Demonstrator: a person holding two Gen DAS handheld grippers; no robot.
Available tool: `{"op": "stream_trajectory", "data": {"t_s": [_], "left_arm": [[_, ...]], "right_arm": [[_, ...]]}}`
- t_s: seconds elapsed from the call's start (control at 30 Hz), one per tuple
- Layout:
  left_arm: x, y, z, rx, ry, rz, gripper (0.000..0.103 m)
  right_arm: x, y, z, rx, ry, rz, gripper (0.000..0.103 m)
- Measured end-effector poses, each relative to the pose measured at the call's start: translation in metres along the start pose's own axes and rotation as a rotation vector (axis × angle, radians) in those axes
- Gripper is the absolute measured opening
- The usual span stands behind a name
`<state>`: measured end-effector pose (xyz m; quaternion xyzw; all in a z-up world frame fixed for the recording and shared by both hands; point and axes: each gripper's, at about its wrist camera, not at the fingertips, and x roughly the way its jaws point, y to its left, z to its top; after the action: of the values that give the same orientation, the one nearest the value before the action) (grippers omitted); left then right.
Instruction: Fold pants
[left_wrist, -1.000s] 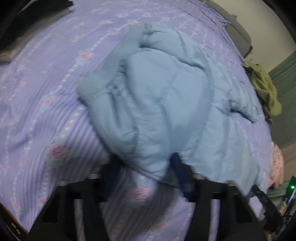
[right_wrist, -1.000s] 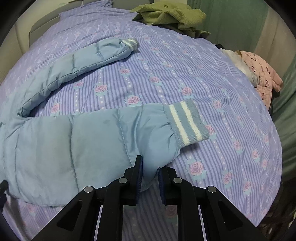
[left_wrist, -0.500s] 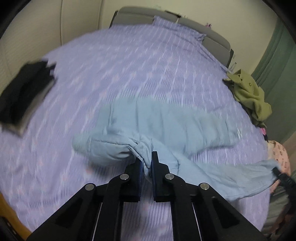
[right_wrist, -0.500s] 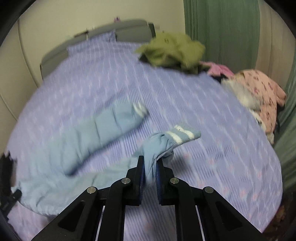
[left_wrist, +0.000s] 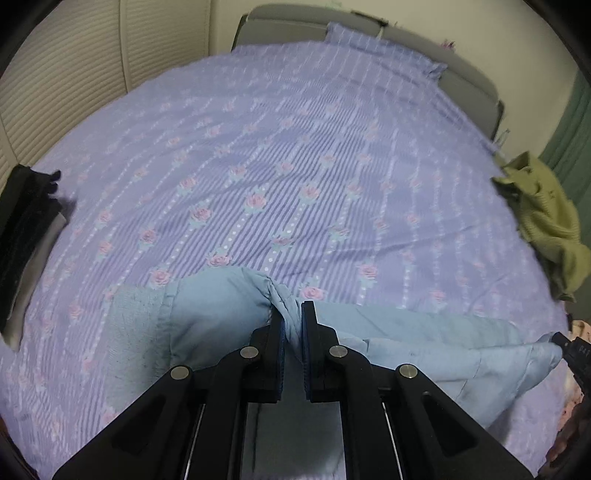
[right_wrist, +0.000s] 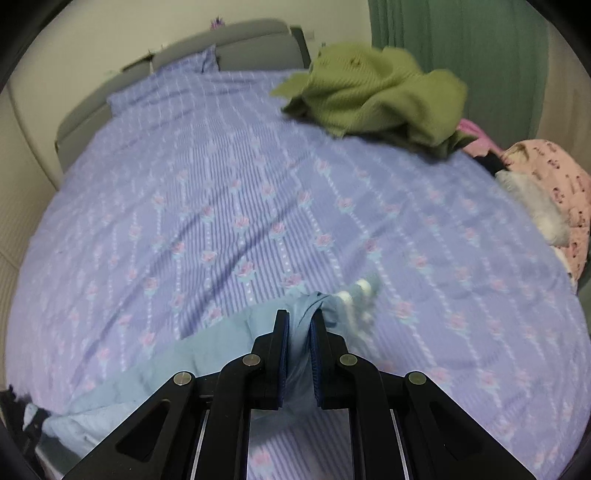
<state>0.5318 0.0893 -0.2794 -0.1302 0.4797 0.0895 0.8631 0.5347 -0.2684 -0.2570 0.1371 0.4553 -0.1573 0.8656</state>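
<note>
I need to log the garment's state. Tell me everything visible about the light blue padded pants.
The light blue padded pants look soft and quilted, with a ribbed knit waistband and a white-striped cuff. They hang stretched between both grippers: the left gripper pinches bunched fabric near the waist, the right gripper near the cuff, above the purple floral bedsheet.

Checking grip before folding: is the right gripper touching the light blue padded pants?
Touching: right wrist view shows the right gripper jaws pinching the light blue padded pants.
</note>
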Motion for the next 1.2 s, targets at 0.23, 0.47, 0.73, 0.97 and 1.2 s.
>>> {"op": "stream_trajectory", "data": {"t_s": [0.23,0.47,0.73,0.97,1.2], "left_arm": [[0.043,-0.010,0.006,0.091,0.094,0.072,0.017],[-0.048,-0.046,0.018,0.379,-0.269,0.173,0.103],[-0.038,-0.106,-0.016,0.680,-0.174,-0.081,0.088],[0.013,-0.104,-0.045,0.644,-0.012,-0.079,0.073],[0.046,-0.094,-0.051,0.530,0.102,-0.064,0.073]], "right_arm": [[0.051,0.022,0.007,-0.079,0.060,-0.002,0.019],[-0.023,0.008,-0.001,-0.146,-0.179,-0.041,0.083],[-0.024,-0.034,-0.019,-0.210,-0.165,0.015,0.084],[0.044,-0.070,-0.018,0.023,0.032,0.207,0.070],[0.070,-0.042,-0.021,-0.062,0.106,0.133,0.021]]}}
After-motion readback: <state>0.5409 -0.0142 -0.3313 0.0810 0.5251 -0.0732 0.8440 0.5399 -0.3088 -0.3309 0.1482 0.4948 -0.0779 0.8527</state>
